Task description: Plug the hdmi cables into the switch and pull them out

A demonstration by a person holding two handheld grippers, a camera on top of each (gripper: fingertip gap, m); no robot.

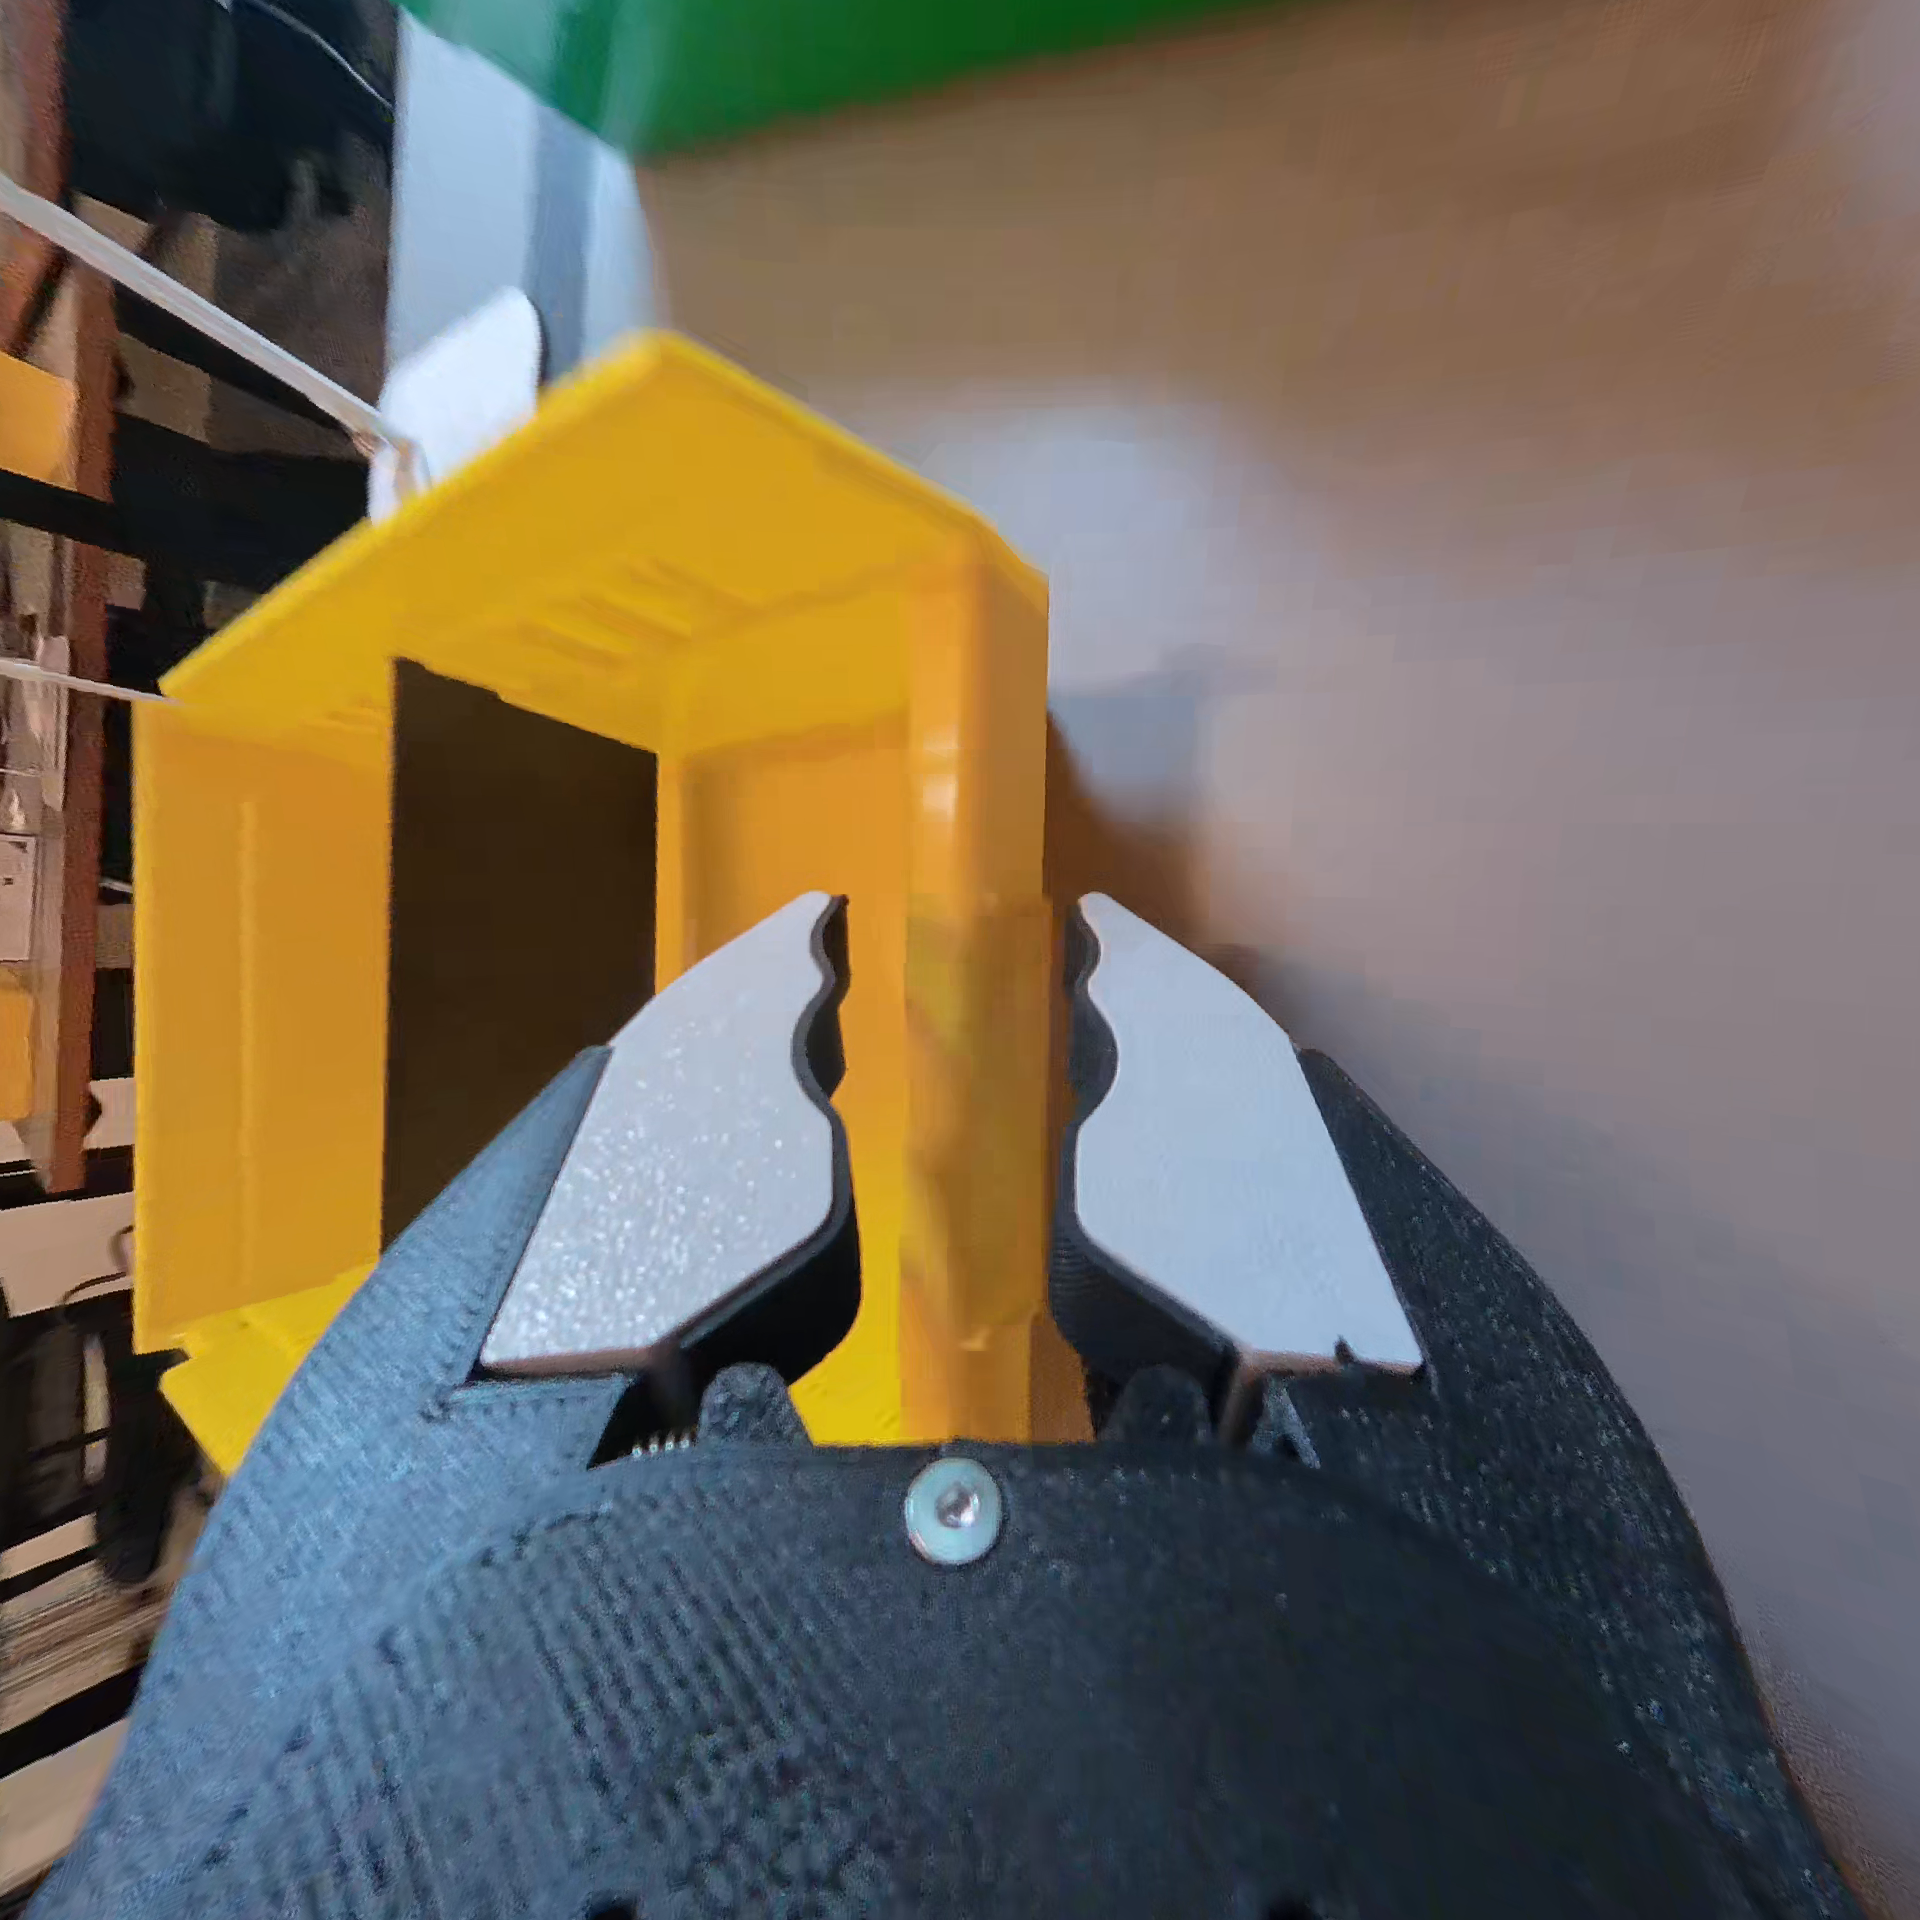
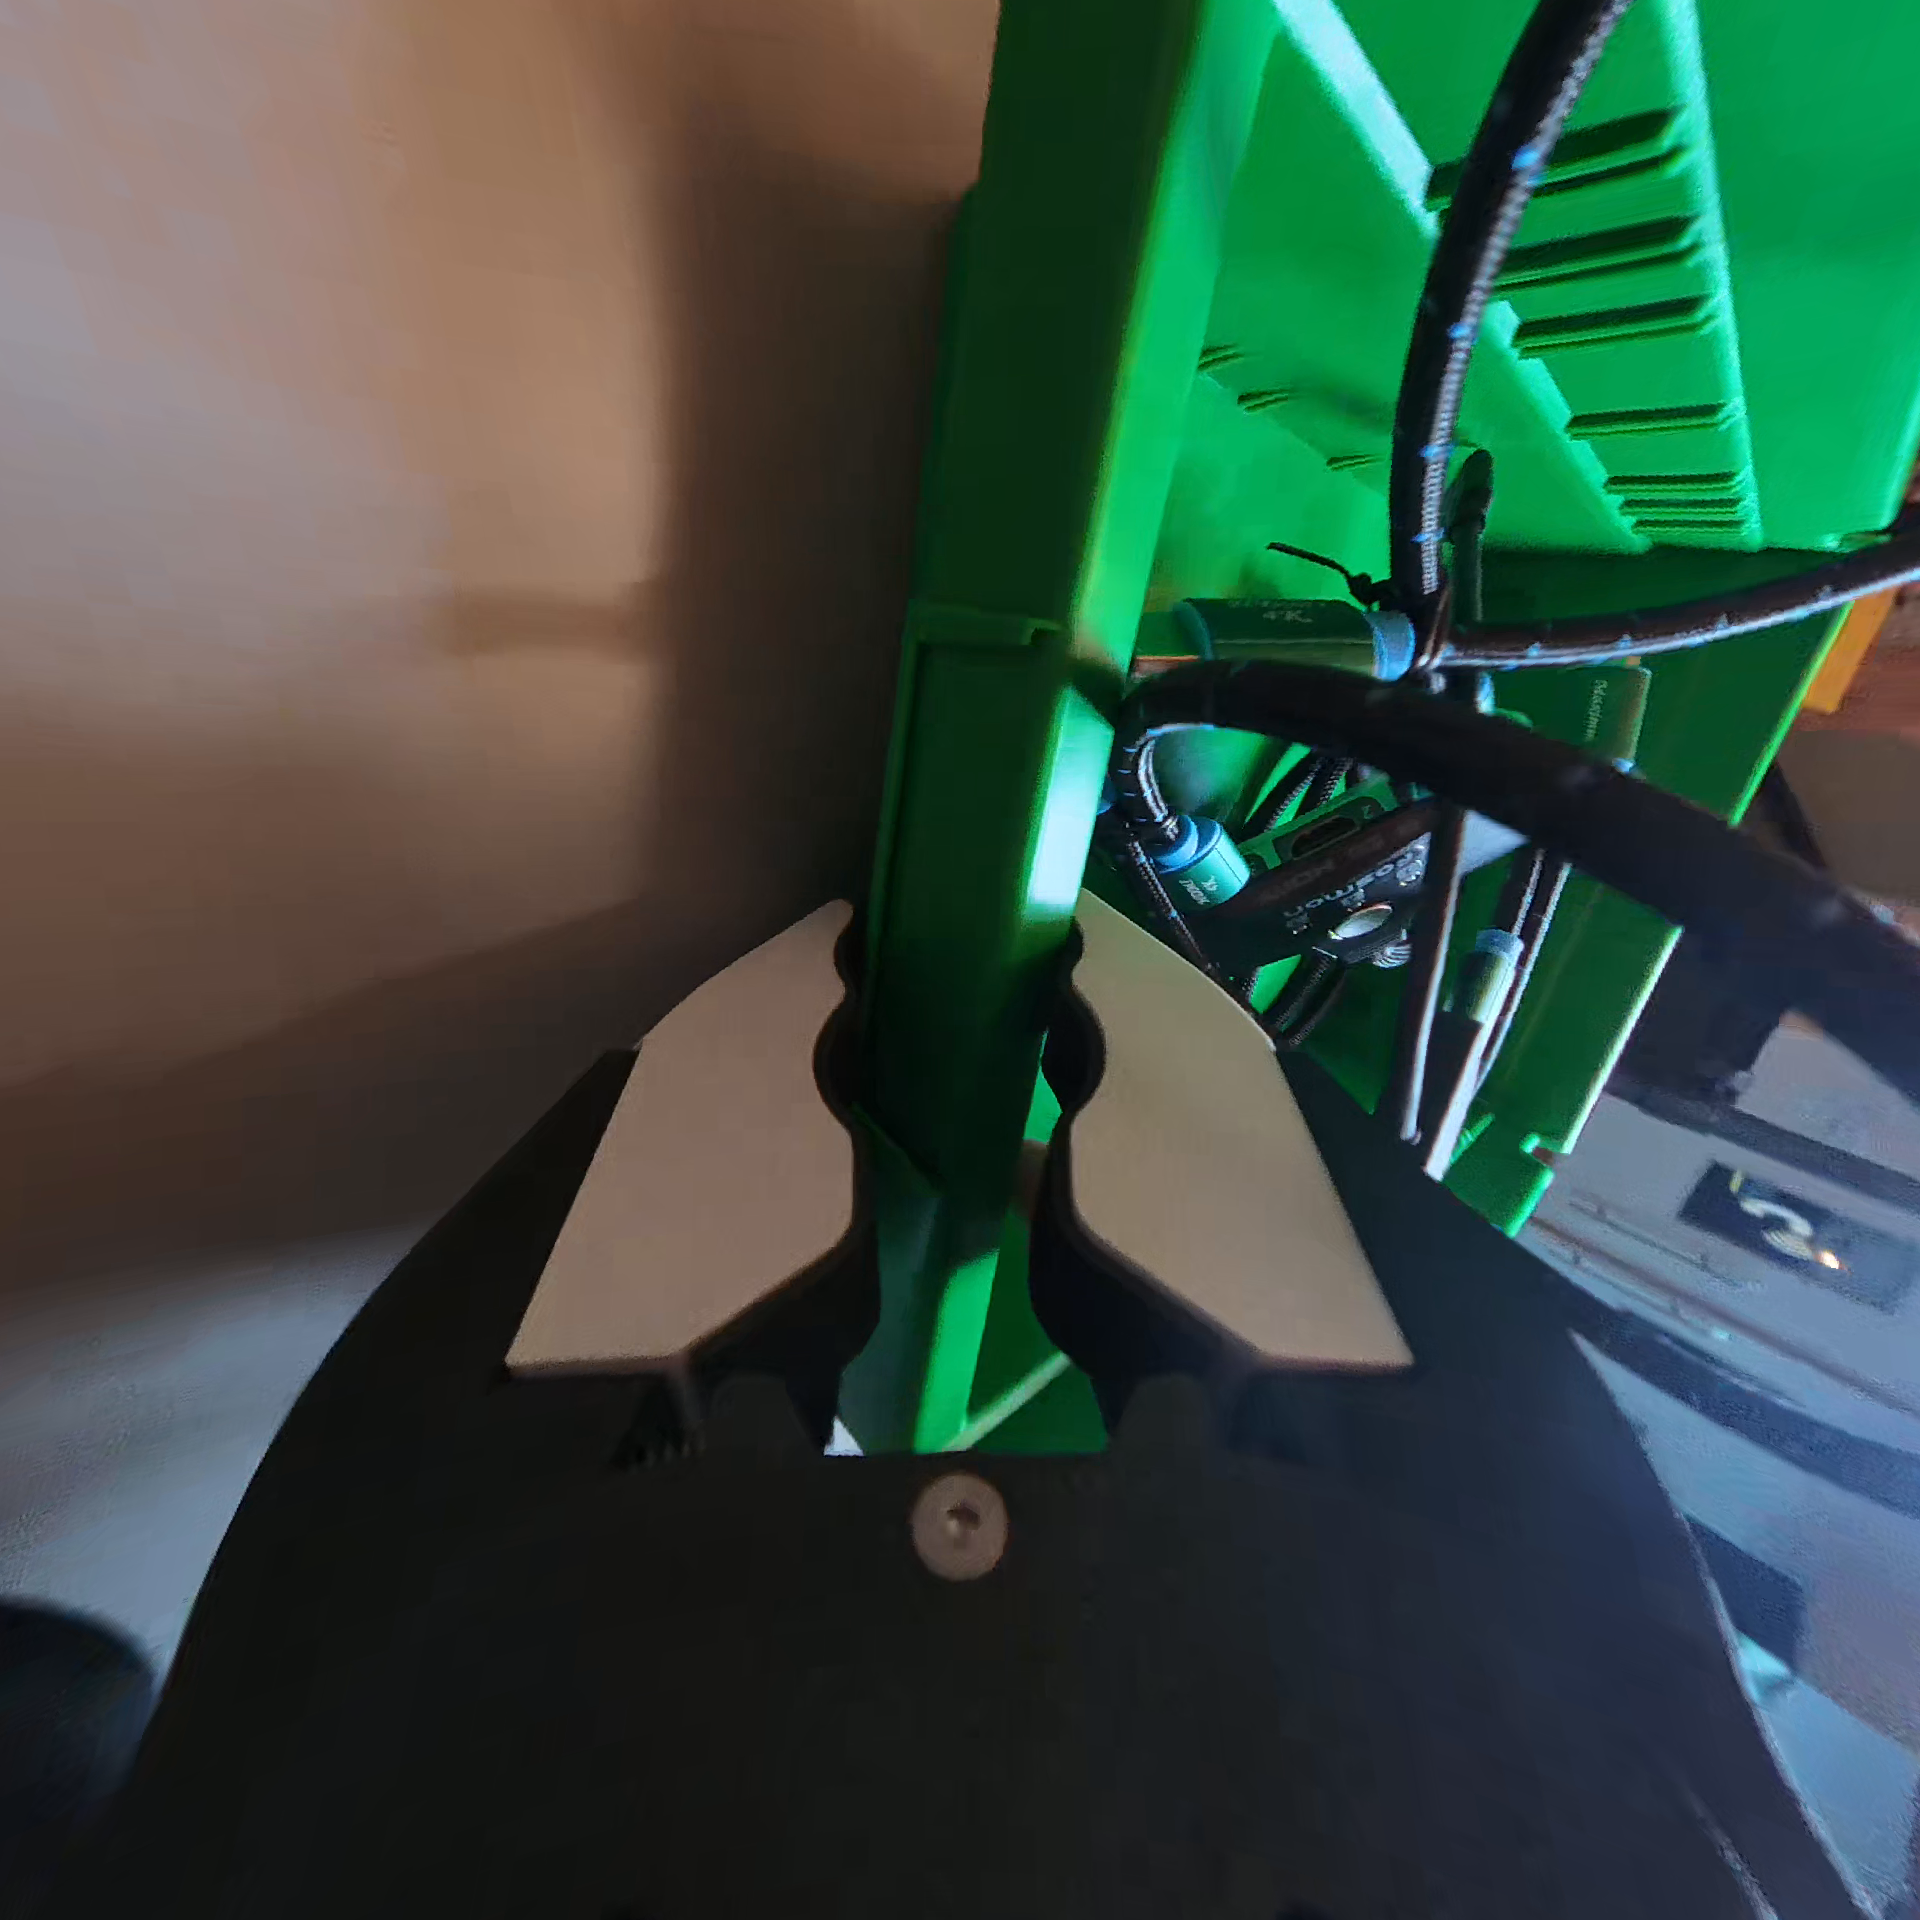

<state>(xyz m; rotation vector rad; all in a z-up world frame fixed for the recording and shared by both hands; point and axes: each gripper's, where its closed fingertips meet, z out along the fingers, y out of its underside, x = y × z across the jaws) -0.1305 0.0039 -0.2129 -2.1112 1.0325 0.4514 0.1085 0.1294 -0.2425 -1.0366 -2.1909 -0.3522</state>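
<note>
Both grippers we're holding are clamped on crate corner posts, one yellow, one green.

Our left gripper (image 1: pixel 956 920), black with grey finger plates, is closed narrow around the upright corner post of a yellow plastic slotted crate (image 1: pixel 582 582); that crate's open inside lies ahead and to the left of our fingers, with a tan wall (image 1: pixel 1455 520) to the right. Our right gripper (image 2: pixel 961 925) pinches the corner post of a bright green plastic slotted crate (image 2: pixel 1101 312). Ahead and to the right of those fingers, inside the green crate, we see the black braided hdmi cables (image 2: pixel 1434 343) with teal metal plugs (image 2: pixel 1210 862) tangled over a small black switch box (image 2: pixel 1340 883), too jumbled to tell whether any plug is seated.
</note>
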